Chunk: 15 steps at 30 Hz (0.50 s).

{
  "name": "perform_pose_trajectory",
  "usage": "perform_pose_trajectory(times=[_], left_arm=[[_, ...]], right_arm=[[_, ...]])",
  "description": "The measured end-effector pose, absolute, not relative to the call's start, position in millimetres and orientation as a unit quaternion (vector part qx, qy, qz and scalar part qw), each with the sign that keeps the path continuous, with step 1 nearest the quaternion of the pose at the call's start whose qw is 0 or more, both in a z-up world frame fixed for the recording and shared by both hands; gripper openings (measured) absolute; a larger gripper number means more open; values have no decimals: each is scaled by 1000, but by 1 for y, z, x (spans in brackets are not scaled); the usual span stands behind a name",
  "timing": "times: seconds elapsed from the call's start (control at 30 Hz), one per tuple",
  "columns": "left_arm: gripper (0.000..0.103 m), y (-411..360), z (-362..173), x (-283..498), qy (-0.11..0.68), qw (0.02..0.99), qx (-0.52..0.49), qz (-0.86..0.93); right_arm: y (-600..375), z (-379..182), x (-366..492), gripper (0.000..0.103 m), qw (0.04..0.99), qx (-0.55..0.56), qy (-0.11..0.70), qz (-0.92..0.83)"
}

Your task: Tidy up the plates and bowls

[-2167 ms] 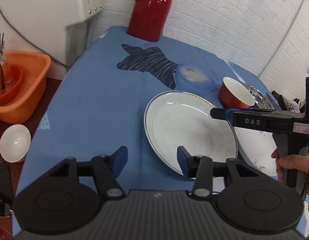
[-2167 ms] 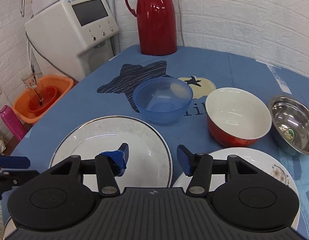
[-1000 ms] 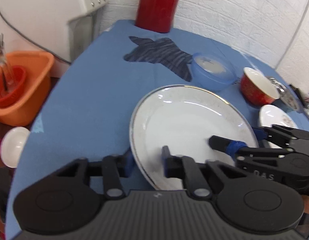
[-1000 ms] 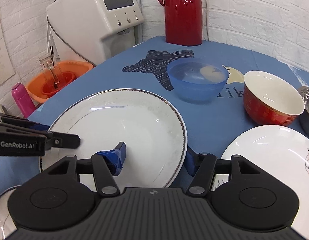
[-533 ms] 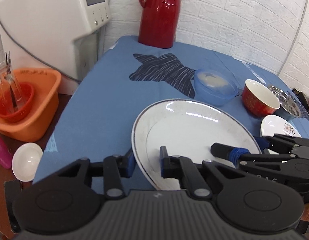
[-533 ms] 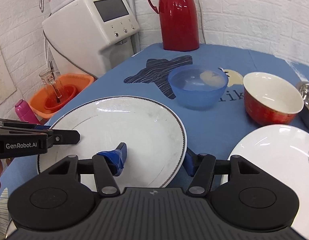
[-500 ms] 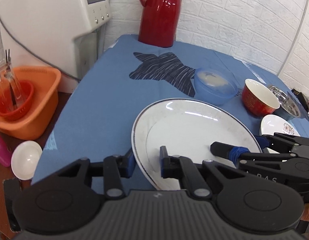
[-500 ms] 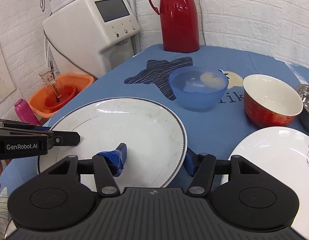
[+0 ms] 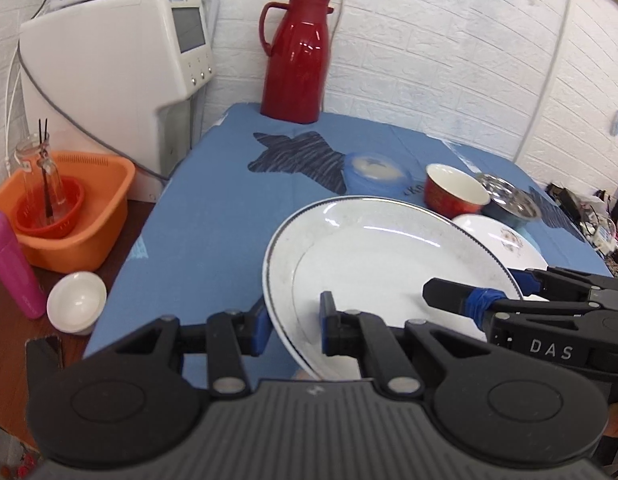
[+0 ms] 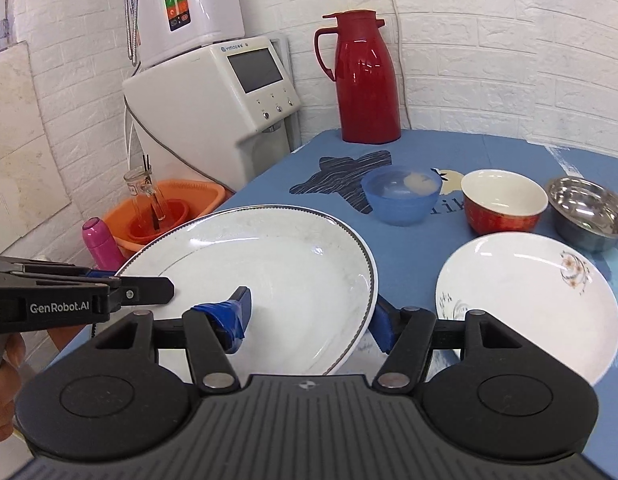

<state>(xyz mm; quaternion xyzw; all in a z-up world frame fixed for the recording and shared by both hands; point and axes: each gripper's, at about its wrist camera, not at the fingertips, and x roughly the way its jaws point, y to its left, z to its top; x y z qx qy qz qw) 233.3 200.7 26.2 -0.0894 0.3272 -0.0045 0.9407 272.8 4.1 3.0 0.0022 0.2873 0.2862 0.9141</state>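
- big plate (image 9: 389, 256) – white with a dark beaded rim – is lifted off the tabletop (image 9: 213, 240) and tilted, held from both sides.
- left gripper (image 9: 293, 322): jaws clamped on the plate's left rim, one finger under the edge, the other on the upper face.
- right gripper (image 10: 309, 316): jaws straddle the plate's right rim, one blue-taped finger on the face, the other below the edge; clamped on it.
- flower plate (image 10: 529, 300) lies flat on the blue cloth, just right of the held plate and partly under its edge in the left view.
- behind it in a row: blue bowl (image 10: 401, 196), red bowl (image 10: 503, 204) with white inside, steel bowl (image 10: 589, 212) – red and steel close together.
- red jug (image 10: 365, 80) stands upright at the far edge by the brick wall.
- off the tabletop to the left: white machine (image 9: 109, 72), orange basin (image 9: 65, 208) with a glass in it, pink bottle (image 9: 13, 264), small white bowl (image 9: 77, 300).
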Motion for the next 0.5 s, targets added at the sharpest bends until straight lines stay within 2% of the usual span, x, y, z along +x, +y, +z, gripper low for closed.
perform_pose_trajectory(times=[0.27,0.5], left_arm=[[4,180,2,180,347,936,-63,-10],[6,182,-13,165,348,936,-59,-3]], right_arm=[[-8,-24,224,49,911,35,309,271],[-6,-43,210,49,907,45,312,278]])
